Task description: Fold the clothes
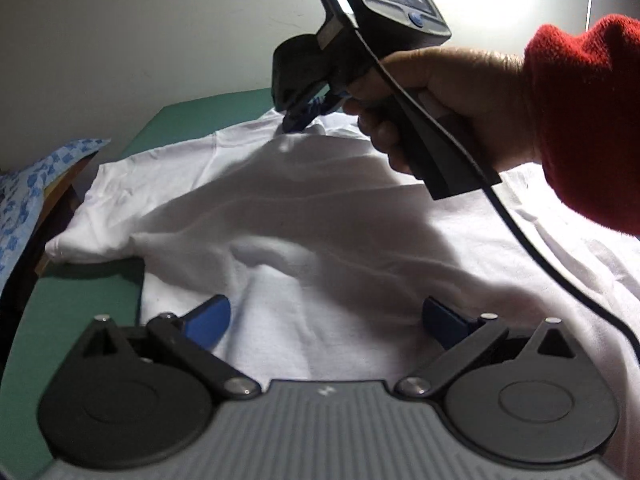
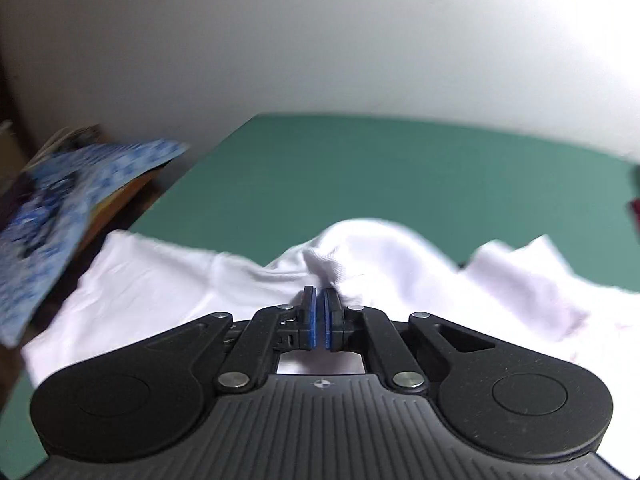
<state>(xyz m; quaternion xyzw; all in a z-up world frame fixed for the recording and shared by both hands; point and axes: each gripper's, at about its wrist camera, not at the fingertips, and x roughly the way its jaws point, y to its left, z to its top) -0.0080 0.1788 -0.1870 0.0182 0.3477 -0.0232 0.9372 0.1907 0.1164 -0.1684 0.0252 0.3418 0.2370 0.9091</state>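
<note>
A white T-shirt (image 1: 304, 216) lies spread and rumpled on a green table (image 1: 192, 120). My left gripper (image 1: 326, 322) is open just above the near part of the shirt, its blue pads wide apart and empty. My right gripper (image 1: 298, 120), held by a hand in a red sleeve, is shut on the shirt's far edge near the collar. In the right wrist view the right gripper (image 2: 320, 300) has its blue pads pressed together on a raised fold of the white shirt (image 2: 360, 248), with the green table (image 2: 380, 168) beyond.
A blue patterned cloth (image 1: 36, 184) lies over a stack at the table's left edge; it also shows in the right wrist view (image 2: 68, 184). A pale wall (image 1: 140, 32) stands behind the table. A black cable (image 1: 520, 232) hangs from the right gripper across the shirt.
</note>
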